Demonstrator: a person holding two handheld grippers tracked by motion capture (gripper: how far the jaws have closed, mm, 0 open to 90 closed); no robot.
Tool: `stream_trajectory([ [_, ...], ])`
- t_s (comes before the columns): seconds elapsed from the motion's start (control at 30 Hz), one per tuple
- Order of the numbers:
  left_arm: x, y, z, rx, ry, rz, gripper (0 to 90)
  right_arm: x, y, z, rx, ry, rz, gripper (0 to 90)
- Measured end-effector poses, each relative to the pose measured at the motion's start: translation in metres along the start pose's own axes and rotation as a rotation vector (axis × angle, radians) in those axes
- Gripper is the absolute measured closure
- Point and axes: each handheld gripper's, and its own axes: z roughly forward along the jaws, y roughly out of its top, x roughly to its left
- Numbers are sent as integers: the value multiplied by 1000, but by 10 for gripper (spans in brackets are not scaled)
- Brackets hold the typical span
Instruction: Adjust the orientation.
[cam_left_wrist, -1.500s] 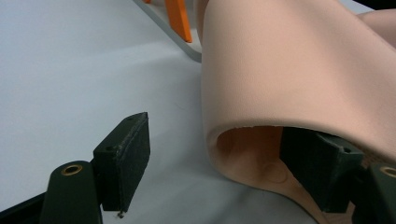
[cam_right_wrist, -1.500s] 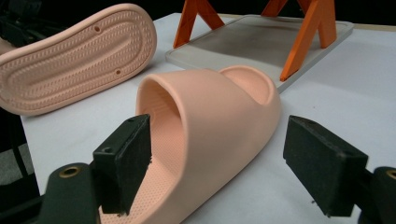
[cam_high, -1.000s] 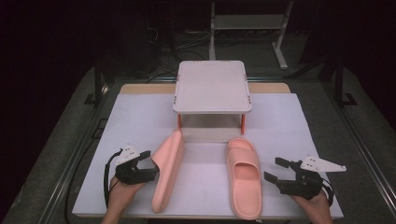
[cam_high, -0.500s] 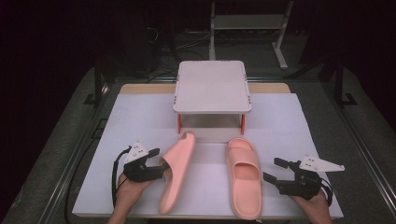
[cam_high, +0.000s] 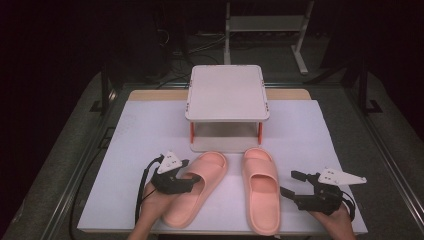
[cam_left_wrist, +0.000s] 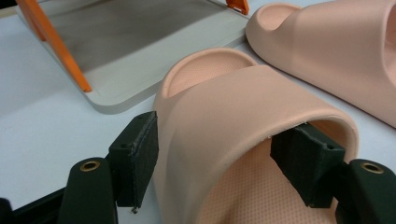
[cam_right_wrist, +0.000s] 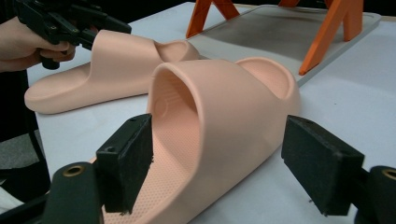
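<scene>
- Left gripper view: the left gripper (cam_left_wrist: 224, 172) has its jaws pinching the strap of the left slipper (cam_left_wrist: 243, 116), one pad (cam_left_wrist: 140, 158) on the strap's outer wall, the other tucked inside under the arch.
- High view, lower centre: that slipper's long axis slants, toe toward the upper right, almost at the low shelf (cam_high: 227, 97).
- Right gripper view: the right gripper (cam_right_wrist: 219, 168) has its jaws spread wide, one either side of the right slipper (cam_right_wrist: 224, 116), neither touching.
- High view: the right slipper lies straight, toe up-frame toward the shelf, just left of the right gripper.
- Judgement: the coming move turns on closing across the strap, at right angles to the slipper's length.
</scene>
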Motion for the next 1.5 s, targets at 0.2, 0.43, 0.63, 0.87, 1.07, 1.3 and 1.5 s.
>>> stream_trajectory([
  [0.2,-2,4,-3,22,6,43,336,4,2,3,5,23,-12,268],
  [0.43,-3,1,-2,37,1,64,346,10,5,14,44,4,-31,271],
  [0.63,-2,-5,-2,63,6,92,386,8,5,23,95,-37,-25,299],
  [0.87,3,-11,-3,79,8,93,465,6,6,29,119,-74,-22,349],
  [1.07,6,-11,-3,84,7,94,527,6,6,37,144,-107,-27,375],
  [1.3,9,-12,6,107,20,93,527,7,7,46,170,-136,-55,403],
  [1.5,14,-13,8,109,19,77,564,8,10,57,173,-199,-90,440],
])
